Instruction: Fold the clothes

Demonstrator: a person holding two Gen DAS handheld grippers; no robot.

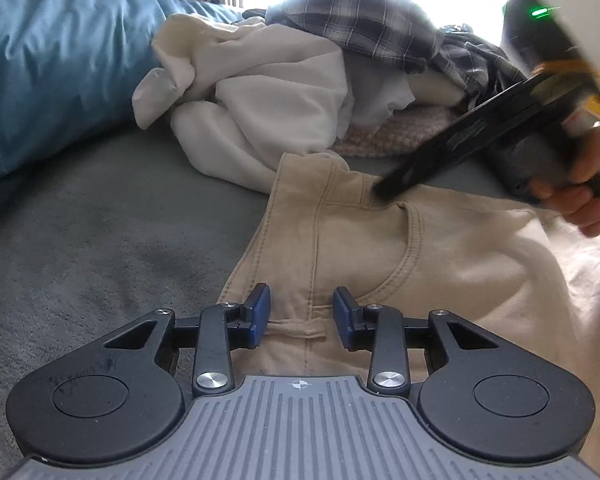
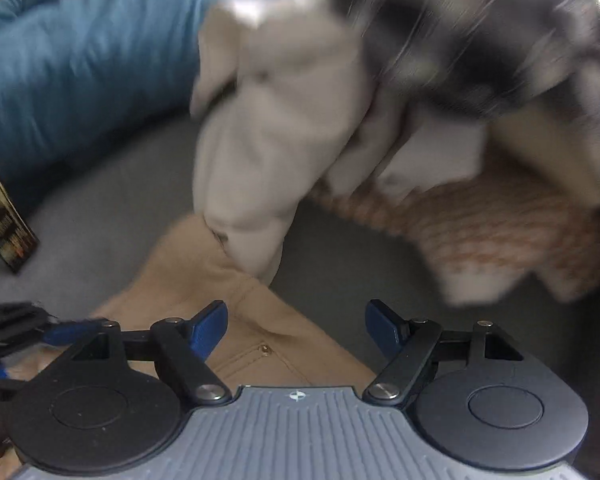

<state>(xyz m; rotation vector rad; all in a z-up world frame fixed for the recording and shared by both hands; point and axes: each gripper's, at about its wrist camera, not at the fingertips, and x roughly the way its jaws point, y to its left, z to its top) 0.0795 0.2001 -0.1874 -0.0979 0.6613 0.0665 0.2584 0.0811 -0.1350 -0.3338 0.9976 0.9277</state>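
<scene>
Fingers of both grippers stand open over tan trousers (image 1: 340,248) on the bed (image 1: 100,220), holding nothing.
Soft, limp cloth likely sags; the stitched waistband (image 1: 296,326) between the left gripper (image 1: 302,312) fingers offers firm hold, the right gripper (image 2: 296,326) hovering.

No readable text, label, brand or number shows in either view.

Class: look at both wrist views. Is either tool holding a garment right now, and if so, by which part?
Neither. The left tool stands open over the waistband of the tan trousers, pads not pressing. The right tool is open above the same trousers, gripping nothing.
</scene>
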